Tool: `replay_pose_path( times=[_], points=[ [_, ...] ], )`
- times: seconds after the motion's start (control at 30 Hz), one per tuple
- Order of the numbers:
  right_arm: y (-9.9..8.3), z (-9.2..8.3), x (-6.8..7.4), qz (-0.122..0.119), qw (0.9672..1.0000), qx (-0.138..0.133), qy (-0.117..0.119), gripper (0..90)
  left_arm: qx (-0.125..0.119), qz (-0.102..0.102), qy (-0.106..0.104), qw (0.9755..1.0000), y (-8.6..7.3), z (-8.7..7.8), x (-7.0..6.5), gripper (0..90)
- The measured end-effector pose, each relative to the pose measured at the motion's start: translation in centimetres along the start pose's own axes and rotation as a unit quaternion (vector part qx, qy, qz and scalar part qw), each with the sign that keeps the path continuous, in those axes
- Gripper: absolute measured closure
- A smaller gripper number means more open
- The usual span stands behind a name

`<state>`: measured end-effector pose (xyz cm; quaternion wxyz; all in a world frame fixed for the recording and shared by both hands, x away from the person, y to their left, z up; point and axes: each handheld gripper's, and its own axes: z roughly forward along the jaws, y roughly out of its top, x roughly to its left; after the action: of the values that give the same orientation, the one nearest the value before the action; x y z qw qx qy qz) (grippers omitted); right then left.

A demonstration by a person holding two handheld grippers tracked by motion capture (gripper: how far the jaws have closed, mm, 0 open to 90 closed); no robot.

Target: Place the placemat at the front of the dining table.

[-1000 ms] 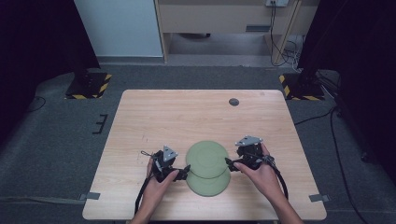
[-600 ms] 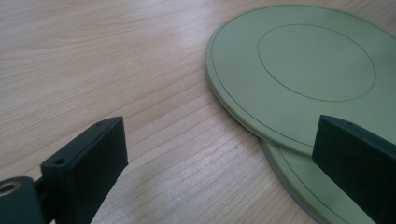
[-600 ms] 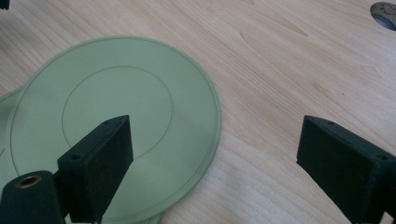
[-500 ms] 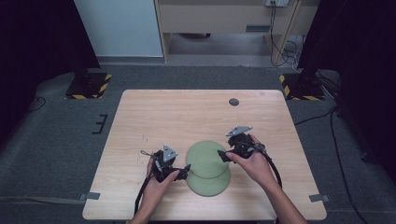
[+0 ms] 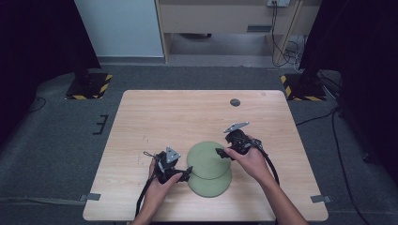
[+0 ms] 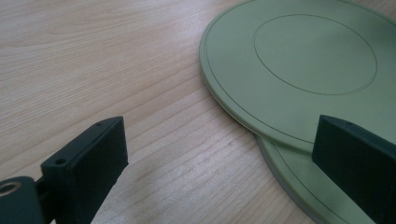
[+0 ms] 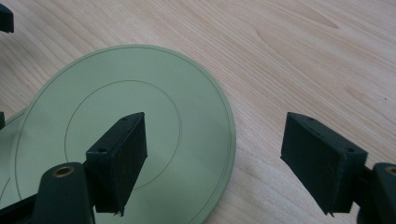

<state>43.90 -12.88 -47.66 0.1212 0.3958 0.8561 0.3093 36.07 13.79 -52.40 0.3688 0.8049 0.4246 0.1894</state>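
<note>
Two flat round green plates lie overlapped on the wooden table (image 5: 155, 117). The upper plate (image 5: 208, 158) (image 6: 303, 70) (image 7: 126, 130) rests partly on the lower plate (image 5: 211, 186) (image 6: 299, 186). My left gripper (image 5: 186, 173) (image 6: 219, 158) stands open at the plates' left edge, one jaw over the bare wood and the other over the plates' rims. My right gripper (image 5: 220, 153) (image 7: 215, 158) is open above the upper plate's right edge, with one jaw over the plate and one over the table. Neither gripper holds anything.
A small dark round disc (image 5: 235, 102) sits near the table's far edge. Bare wood stretches across the far half and both sides of the table. Black-and-yellow striped bases (image 5: 89, 86) (image 5: 300, 86) stand on the floor behind the far corners.
My right gripper has moved left and away from the person, from beside the plates to over the upper plate's right edge. The left gripper and both plates have stayed put.
</note>
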Motion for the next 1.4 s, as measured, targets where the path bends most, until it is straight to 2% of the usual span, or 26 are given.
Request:
replay_pose_path(
  times=[0.37, 0.6, 0.93, 1.17, 1.4],
  points=[
    [0.3, 0.9, -0.1, 0.005, 0.9999, 0.012, 0.009, 23.4, 0.001, 0.003, 0.001, 1.0000, 0.0, 0.1, -0.3, 2.7],
    [0.3, 1.5, -0.2, 0.012, 0.9998, 0.010, 0.016, 25.0, 0.006, 0.003, 0.005, 1.0000, 0.0, 0.2, -0.1, 2.8],
    [0.1, 2.5, -0.6, 0.021, 0.9992, 0.018, 0.030, 26.5, 0.004, -0.011, 0.012, 0.9999, 0.0, 0.4, 0.3, 2.8],
    [-0.4, 3.5, -0.9, 0.039, 0.9976, 0.024, 0.052, 26.9, 0.008, -0.020, 0.011, 0.9997, -0.1, 0.5, 0.5, 2.7],
    [-0.9, 4.1, -1.3, 0.057, 0.9956, 0.022, 0.071, 25.9, 0.011, -0.023, 0.007, 0.9997, 0.1, 0.0, 1.4, 2.7]
  ],
)
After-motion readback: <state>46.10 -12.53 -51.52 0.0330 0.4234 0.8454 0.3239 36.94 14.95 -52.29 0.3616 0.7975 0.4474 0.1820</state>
